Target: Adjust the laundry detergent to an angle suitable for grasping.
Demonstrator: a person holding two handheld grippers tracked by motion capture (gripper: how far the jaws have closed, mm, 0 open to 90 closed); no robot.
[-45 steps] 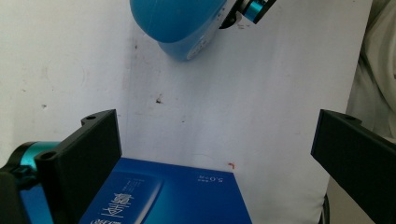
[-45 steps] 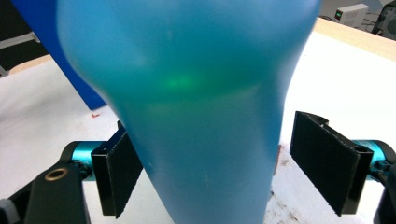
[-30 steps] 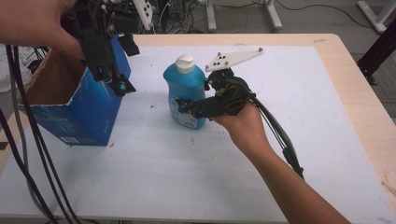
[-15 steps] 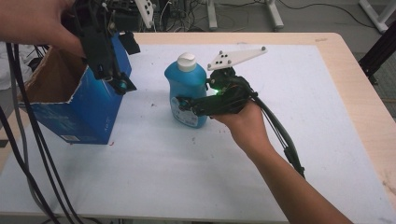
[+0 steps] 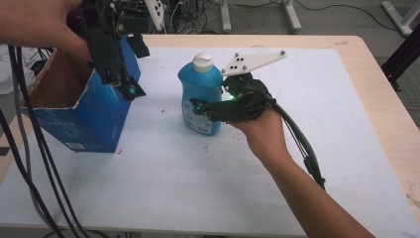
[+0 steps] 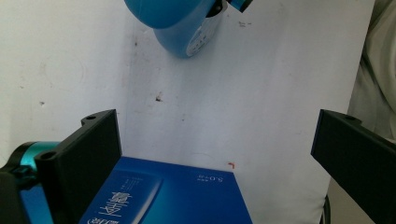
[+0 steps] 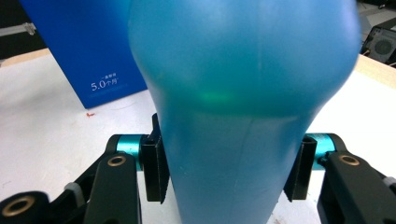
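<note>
**Right gripper** (image 5: 198, 106): jaws have just been closing and now clamp the bottle (image 5: 200, 94) at its lower body, one pad on each flank. In the right gripper view both pads (image 7: 155, 163) lie flush against the blue plastic with no gap, the bottle between the fingertips (image 7: 227, 163). The gripper lies level and reaches the bottle from its right side in the high view; the hand (image 5: 262, 131) grasps it from behind.

**Bottle**: blue, white cap, label on the lower front. Upright on the white table (image 5: 208, 178), base touching the surface, between the right pads.

**Left gripper** (image 5: 130, 90): jaws set wide, nothing between them. In the left gripper view (image 6: 215, 144) the two black fingers (image 6: 93, 154) stand far apart, pointing down, with bare table between them. The box (image 6: 173, 196) lies just below and before the fingertips; contact cannot be told. In the high view the gripper hangs over the box's (image 5: 94, 116) near right corner.

**Box**: blue carton, top open, brown inside. Standing on the table, left of the bottle and apart from it.
</note>
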